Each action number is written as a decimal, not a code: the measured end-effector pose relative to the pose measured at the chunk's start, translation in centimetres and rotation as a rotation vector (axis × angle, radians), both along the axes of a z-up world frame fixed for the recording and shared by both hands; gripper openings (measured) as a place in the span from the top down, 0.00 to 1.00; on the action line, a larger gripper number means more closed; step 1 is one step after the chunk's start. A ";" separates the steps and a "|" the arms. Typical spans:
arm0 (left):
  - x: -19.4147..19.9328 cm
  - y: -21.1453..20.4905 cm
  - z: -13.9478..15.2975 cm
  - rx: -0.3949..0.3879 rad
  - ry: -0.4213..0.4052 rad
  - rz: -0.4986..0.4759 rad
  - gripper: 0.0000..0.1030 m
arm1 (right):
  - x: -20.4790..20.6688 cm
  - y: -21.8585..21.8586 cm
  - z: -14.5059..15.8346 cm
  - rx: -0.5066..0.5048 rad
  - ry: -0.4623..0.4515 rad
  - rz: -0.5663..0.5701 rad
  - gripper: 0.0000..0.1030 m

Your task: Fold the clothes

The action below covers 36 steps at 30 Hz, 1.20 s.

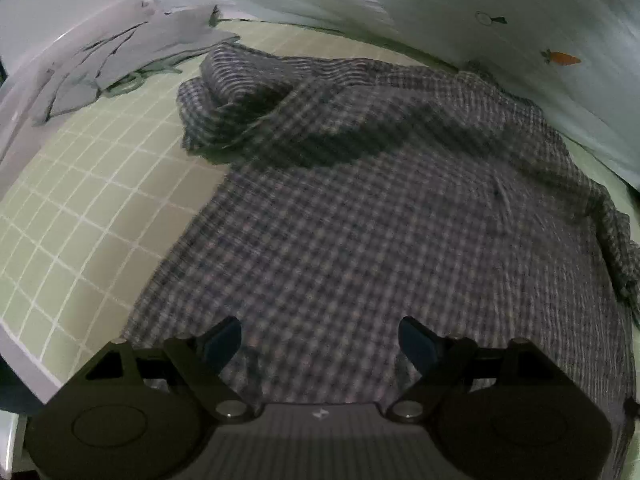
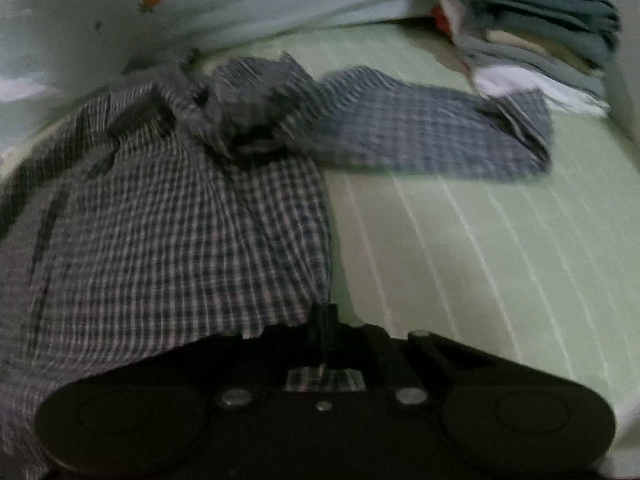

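The checked shirt (image 1: 360, 220) lies spread on the green grid sheet (image 1: 80, 208), filling the middle of the frame. It looks soft, light and floppy, so corners and edges are the best places to pinch. The left gripper (image 1: 320, 340) is spread wide above it. The right gripper (image 2: 324, 316) pinches the shirt's edge.

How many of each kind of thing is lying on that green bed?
Checked shirt: 1
Stack of folded clothes: 1
Loose grey garment: 1
Pale quilt with carrot print: 1
Total: 4
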State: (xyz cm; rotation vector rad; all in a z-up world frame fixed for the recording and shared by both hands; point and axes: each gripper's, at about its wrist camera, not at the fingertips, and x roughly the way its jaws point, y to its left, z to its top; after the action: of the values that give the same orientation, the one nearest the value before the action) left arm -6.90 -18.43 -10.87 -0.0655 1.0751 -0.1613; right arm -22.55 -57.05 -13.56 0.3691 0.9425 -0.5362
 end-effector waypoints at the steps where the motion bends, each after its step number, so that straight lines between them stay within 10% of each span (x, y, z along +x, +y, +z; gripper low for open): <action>1: 0.1 0.4 0.0 0.001 0.002 0.005 0.16 | -0.5 0.1 0.0 0.006 0.008 -0.015 0.99; 11: 5.0 2.4 0.8 -0.020 -0.018 0.061 0.16 | 4.8 -1.6 4.1 -0.040 -0.153 -0.099 0.22; 17: 10.7 2.0 0.7 -0.043 -0.045 0.084 0.16 | 16.2 -2.9 5.7 -0.110 -0.235 0.055 0.19; 30: 23.1 0.8 -3.2 0.017 0.001 0.203 0.10 | 40.5 -8.2 -0.2 0.067 -0.225 0.203 0.29; 31: 23.5 0.7 -3.4 0.027 -0.008 0.199 0.08 | 41.1 -8.1 -0.6 0.072 -0.219 0.222 0.33; 33: 24.2 0.2 -3.6 0.059 -0.023 0.187 0.07 | 42.7 -8.1 -1.5 0.078 -0.180 0.269 0.72; 36: 25.1 -0.4 -4.1 0.099 -0.041 0.160 0.04 | 44.6 -8.0 -1.3 0.022 -0.200 0.313 0.94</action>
State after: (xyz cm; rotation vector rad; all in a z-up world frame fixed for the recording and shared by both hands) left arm 18.23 -18.86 -14.92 -0.0585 1.0309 0.0349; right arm 22.03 -65.06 -14.84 0.2822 0.7935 -0.1992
